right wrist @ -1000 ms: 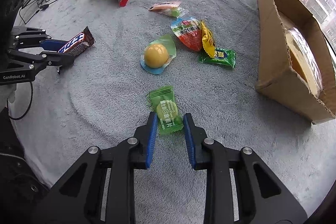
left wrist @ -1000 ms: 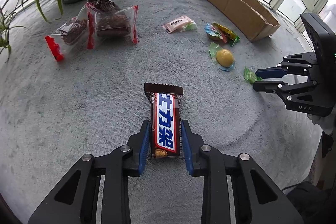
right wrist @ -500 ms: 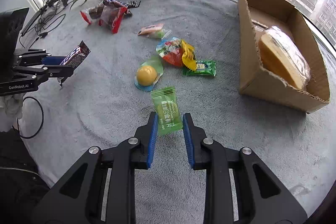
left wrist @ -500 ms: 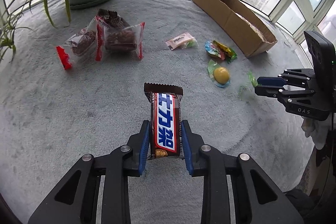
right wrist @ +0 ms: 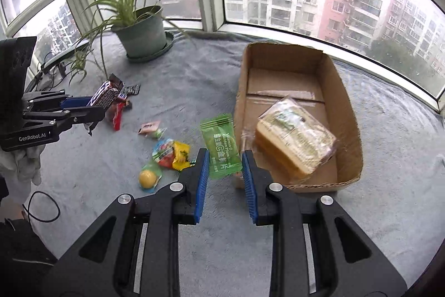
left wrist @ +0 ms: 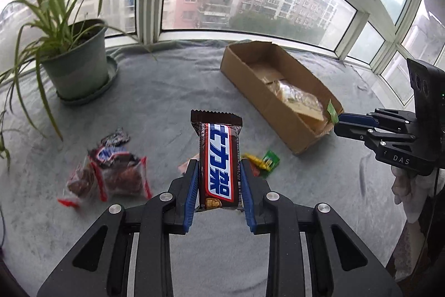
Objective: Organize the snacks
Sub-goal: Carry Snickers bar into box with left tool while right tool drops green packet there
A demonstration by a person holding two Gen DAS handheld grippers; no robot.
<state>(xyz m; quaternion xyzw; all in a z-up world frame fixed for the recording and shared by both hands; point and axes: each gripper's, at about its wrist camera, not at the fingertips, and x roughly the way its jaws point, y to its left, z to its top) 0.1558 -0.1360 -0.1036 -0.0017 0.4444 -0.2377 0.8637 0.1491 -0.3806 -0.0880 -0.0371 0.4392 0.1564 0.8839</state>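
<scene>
My left gripper [left wrist: 219, 180] is shut on a brown chocolate bar [left wrist: 218, 157] with a red and blue label, held in the air above the grey cloth. My right gripper [right wrist: 224, 169] is shut on a small green candy packet [right wrist: 221, 148], also lifted, close to the near left corner of the cardboard box [right wrist: 347, 113]. A wrapped bread loaf [right wrist: 294, 138] lies inside the box. In the left wrist view the right gripper [left wrist: 338, 120] hovers at the box's [left wrist: 250, 91] near end with the green packet [left wrist: 331, 111]. The left gripper [right wrist: 97, 107] shows at the left of the right wrist view.
Loose snacks lie on the cloth: red-edged cake bags [left wrist: 116, 177], a pink packet [right wrist: 148, 127], colourful packets [right wrist: 171, 153], a yellow ball sweet [right wrist: 147, 178]. A potted plant [right wrist: 139, 29] stands at the back by the windows. Cables [right wrist: 41, 208] hang off the left edge.
Both grippers have risen with their snacks and tilted up, so the windows and the inside of the box came into view. The right gripper moved toward the box.
</scene>
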